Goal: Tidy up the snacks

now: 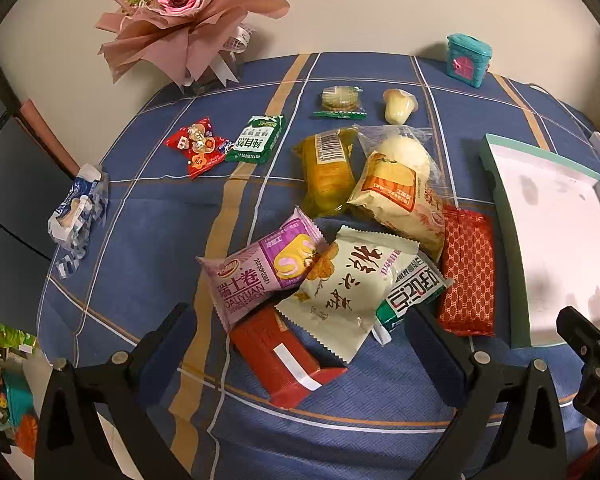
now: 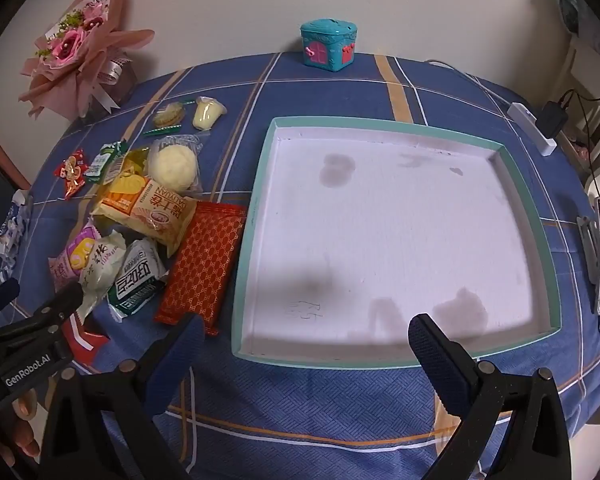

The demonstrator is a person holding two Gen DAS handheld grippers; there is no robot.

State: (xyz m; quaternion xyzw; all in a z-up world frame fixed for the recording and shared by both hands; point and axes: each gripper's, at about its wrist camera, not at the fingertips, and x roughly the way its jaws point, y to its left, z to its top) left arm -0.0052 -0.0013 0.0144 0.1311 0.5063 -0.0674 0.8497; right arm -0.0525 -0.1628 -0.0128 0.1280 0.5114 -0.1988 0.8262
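A: So, both grippers are gaping, holding nothing?
B: Yes. The left gripper (image 1: 300, 320) is hovering over the snacks (image 1: 340, 240), the right gripper (image 2: 304, 332) over the bare tray (image 2: 532, 216). Judging so, 1 first pick is coming.

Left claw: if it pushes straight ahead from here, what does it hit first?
Probably the white snack packet at the near edge of the pile, with the red packet under it close by. The left claw is open and straddles both; depth is unclear.
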